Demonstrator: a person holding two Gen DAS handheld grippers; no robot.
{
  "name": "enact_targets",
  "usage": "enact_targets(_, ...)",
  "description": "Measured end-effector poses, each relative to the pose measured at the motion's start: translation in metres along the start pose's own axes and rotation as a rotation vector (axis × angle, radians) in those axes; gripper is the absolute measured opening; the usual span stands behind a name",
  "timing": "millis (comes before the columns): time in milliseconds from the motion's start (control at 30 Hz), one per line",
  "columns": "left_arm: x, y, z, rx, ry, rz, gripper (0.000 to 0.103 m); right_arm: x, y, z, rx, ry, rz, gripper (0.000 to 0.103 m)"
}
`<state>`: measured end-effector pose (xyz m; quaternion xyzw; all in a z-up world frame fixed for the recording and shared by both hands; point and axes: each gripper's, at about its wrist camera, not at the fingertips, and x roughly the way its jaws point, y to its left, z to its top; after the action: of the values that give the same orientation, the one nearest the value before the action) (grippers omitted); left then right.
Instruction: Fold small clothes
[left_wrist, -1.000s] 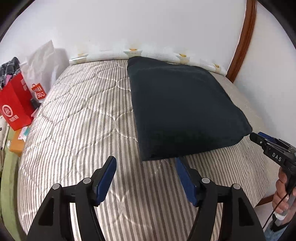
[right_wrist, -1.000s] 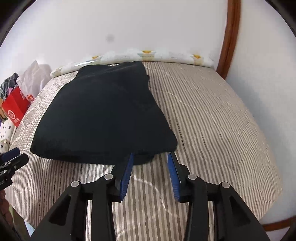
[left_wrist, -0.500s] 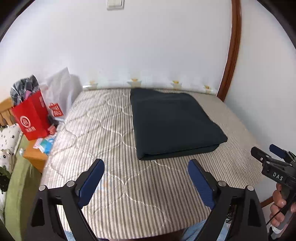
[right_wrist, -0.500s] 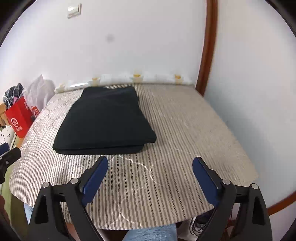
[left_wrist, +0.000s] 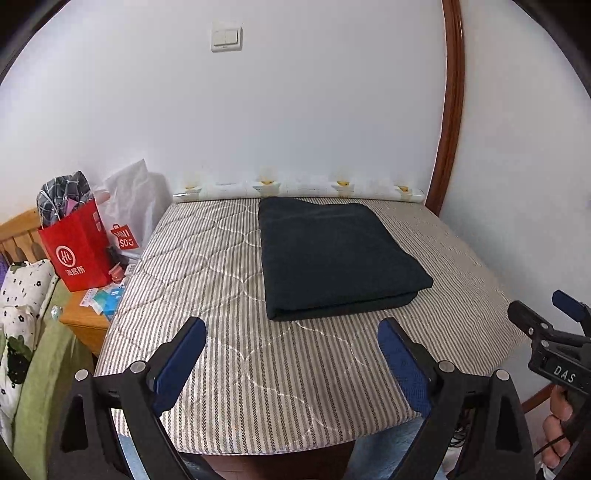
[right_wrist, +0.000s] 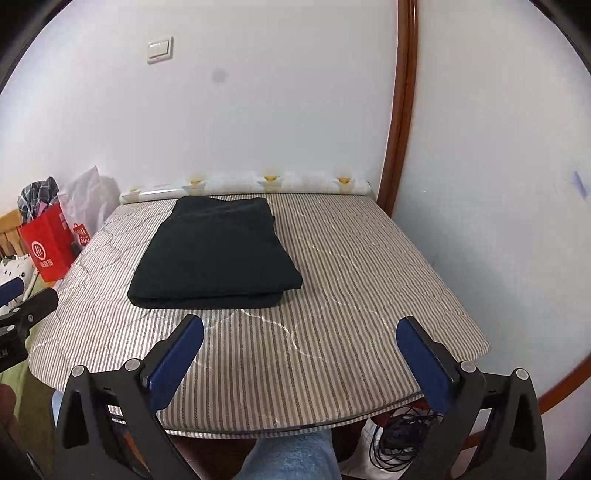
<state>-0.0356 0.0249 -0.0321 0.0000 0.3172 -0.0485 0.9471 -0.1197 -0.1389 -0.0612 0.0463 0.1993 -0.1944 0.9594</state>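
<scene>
A dark folded garment (left_wrist: 332, 258) lies flat as a neat rectangle on the striped quilted table cover (left_wrist: 207, 280); it also shows in the right wrist view (right_wrist: 218, 254). My left gripper (left_wrist: 291, 332) is open and empty, held back above the table's near edge. My right gripper (right_wrist: 301, 330) is open and empty, also back from the garment; it shows at the right edge of the left wrist view (left_wrist: 543, 321). Neither gripper touches the cloth.
A red paper bag (left_wrist: 74, 251) and a white plastic bag (left_wrist: 129, 210) stand at the left on a wooden side table (left_wrist: 85, 321). A rolled patterned cloth (left_wrist: 295, 188) lies along the back wall. A wooden frame (left_wrist: 448, 107) rises at the right. Cables (right_wrist: 399, 435) lie below the table.
Both grippers have let go of the garment's near edge, opened wide, and pulled back and up from the table. The garment stays folded in place.
</scene>
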Motion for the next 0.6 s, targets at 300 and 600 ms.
enact_targets(300, -0.0036, -0.0041, -0.0017, 0.002, -0.005, -0.003, 0.094, -0.0020, -0.0038, -0.0048, 0.016, 0.010, -0.017, 0.103)
enact_targets(600, 0.0009, -0.0011, -0.0047, -0.015, 0.008, -0.006, 0.094, 0.0034, -0.0061, -0.0065, 0.016, 0.031, -0.029, 0.103)
